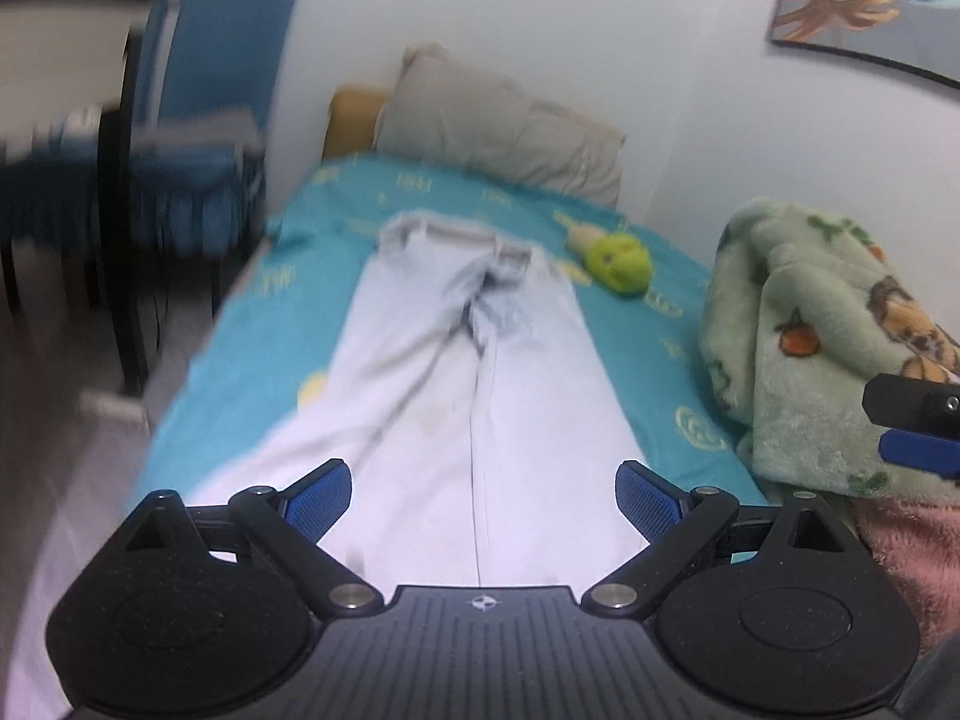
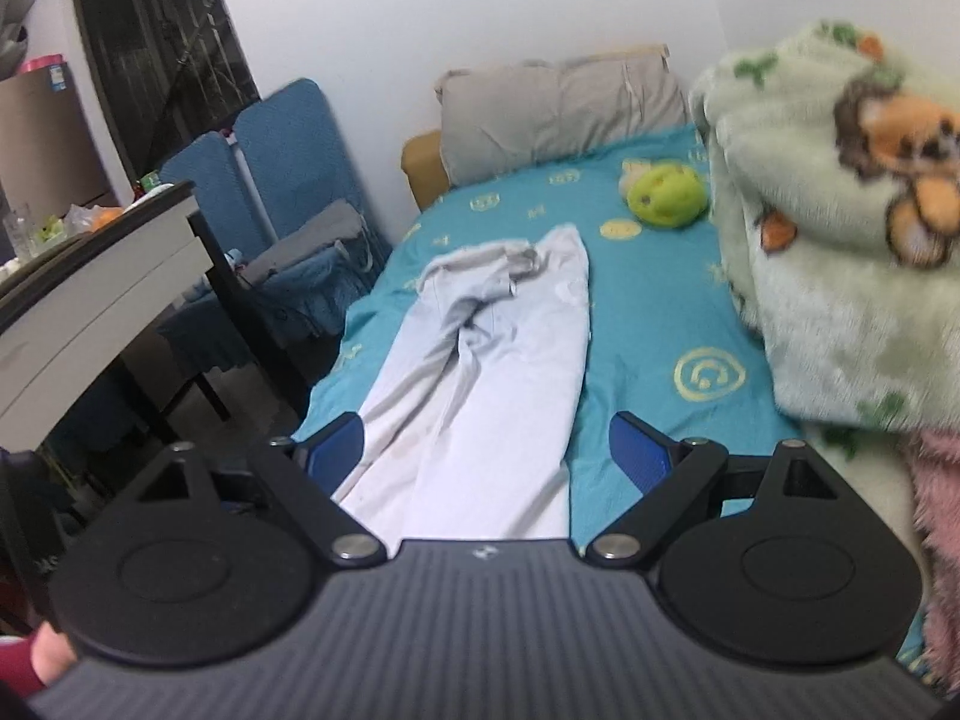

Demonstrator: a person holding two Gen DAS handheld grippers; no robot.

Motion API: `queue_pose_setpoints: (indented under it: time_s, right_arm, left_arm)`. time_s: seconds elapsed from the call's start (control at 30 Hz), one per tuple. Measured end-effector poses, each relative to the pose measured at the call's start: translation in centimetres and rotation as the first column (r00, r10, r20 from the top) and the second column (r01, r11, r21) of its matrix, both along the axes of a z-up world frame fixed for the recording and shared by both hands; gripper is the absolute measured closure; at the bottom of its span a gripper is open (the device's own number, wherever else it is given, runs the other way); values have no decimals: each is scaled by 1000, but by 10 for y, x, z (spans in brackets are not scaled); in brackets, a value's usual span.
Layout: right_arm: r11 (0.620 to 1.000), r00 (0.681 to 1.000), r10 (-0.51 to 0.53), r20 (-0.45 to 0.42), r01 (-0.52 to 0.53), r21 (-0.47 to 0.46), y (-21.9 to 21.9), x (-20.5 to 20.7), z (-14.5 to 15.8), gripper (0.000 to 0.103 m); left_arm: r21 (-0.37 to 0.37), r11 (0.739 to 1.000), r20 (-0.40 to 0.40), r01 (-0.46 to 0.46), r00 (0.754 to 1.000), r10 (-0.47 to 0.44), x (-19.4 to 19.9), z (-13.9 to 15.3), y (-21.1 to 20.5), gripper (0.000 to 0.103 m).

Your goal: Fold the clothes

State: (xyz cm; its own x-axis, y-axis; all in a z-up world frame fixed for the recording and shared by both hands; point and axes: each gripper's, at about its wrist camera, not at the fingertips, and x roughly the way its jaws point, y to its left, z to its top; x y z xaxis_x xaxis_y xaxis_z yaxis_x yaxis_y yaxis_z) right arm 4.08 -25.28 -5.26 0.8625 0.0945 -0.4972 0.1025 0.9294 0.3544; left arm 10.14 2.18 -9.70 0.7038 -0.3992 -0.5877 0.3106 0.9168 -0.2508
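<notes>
I held the left gripper [image 1: 483,495] and right gripper [image 2: 486,453] with fingers spread wide and empty above the leg ends, ready to grasp. The pale trousers [image 1: 474,372] lay flat lengthwise on the bed [image 1: 252,324], waistband farthest.

Trousers [image 1: 480,372] flat along bed [image 1: 252,324], waistband toward pillow [image 1: 504,126] at far end. Plush toy [image 1: 621,258] right of waistband. Blanket [image 1: 828,336] heaped at right edge. Chairs [image 2: 288,192] and table [image 2: 102,276] left of bed.
</notes>
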Motion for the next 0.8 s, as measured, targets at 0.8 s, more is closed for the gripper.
queue_pose_setpoints:
  time_s: [0.8]
  right_arm:
    - [988,982,19,-187,10,154,-9,32,-42,13]
  left_arm:
    - [5,998,-441,70,895,-61,79,-49,199,24]
